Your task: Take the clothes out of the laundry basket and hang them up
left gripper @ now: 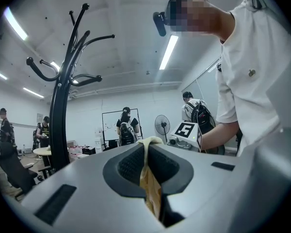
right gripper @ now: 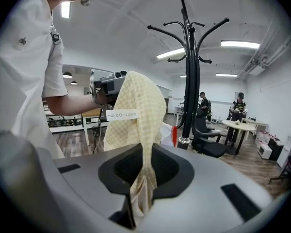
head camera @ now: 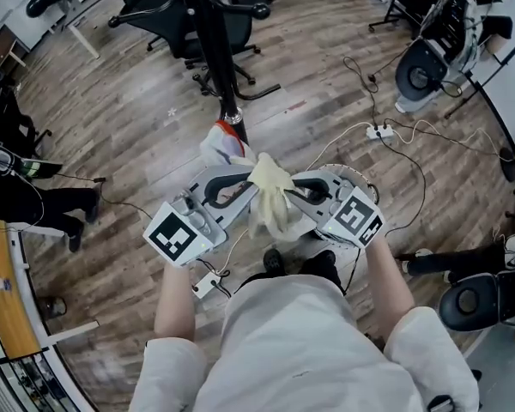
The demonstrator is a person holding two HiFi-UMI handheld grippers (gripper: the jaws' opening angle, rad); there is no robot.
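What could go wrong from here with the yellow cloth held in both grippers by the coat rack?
1. The left gripper and right gripper each pinch only a narrow fold of the bunched yellow cloth; it might slip out during the lift.
2. The coat rack has thin curved hooks; a bunched cloth could slide off.
3. A power strip lies on the floor by the rack, a possible trip hazard.

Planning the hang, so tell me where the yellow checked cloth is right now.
In the head view the yellow checked cloth hangs mid-frame, pinched between the left gripper and right gripper, just short of the coat stand.
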